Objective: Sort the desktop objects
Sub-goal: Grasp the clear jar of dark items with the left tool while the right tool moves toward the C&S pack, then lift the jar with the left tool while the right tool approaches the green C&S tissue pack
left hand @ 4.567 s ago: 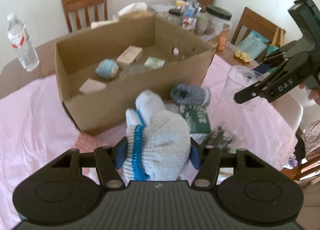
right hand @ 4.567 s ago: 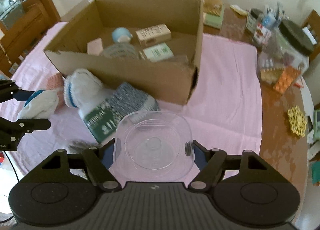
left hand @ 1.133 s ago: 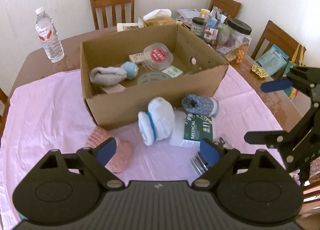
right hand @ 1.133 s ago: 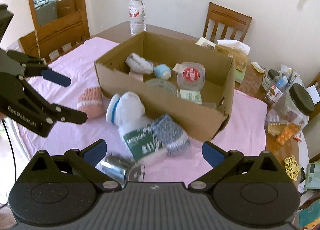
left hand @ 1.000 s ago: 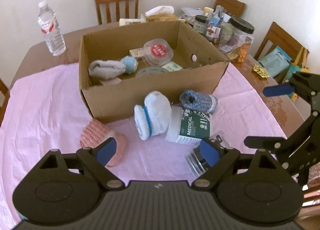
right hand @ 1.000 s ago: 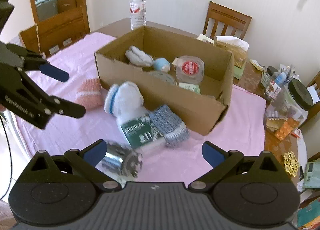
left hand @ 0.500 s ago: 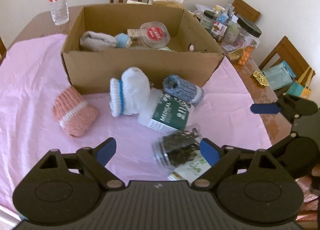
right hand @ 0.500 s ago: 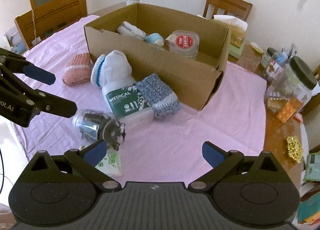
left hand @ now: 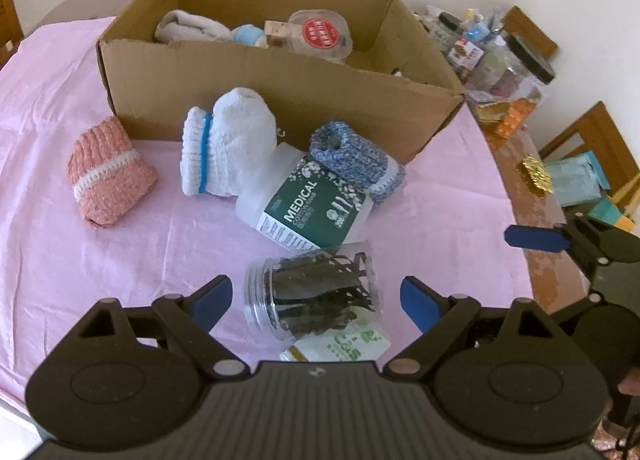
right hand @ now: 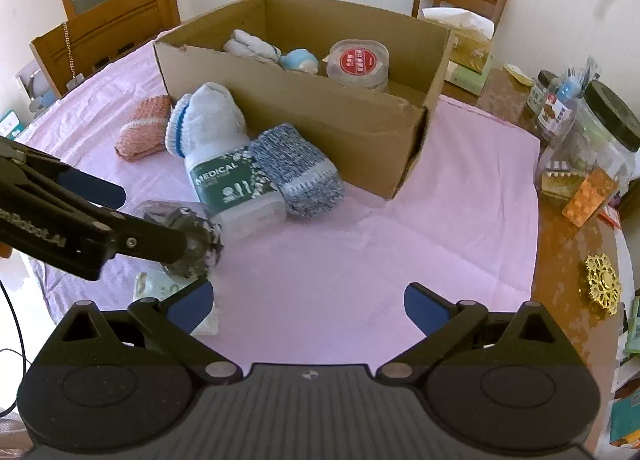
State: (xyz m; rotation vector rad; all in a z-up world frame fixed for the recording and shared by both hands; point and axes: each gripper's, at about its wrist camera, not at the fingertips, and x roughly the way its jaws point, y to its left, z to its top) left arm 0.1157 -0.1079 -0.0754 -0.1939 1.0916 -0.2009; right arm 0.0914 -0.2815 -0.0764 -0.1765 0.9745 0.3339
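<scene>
Cardboard box (left hand: 280,100) ahead part-filled; clear jar (left hand: 312,292) lying between spread left gripper (left hand: 316,298) pads, three socks and medical tub (left hand: 304,200) beyond unsorted; right gripper (right hand: 310,306) spread, empty.

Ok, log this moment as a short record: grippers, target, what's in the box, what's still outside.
left gripper: open, straddling the clear jar
right gripper: open, holding nothing
clear jar: on its side, dark contents
cardboard box: grey sock, red-lidded tub
outside box: pink sock, white sock, blue sock, cotton-swab tub
</scene>
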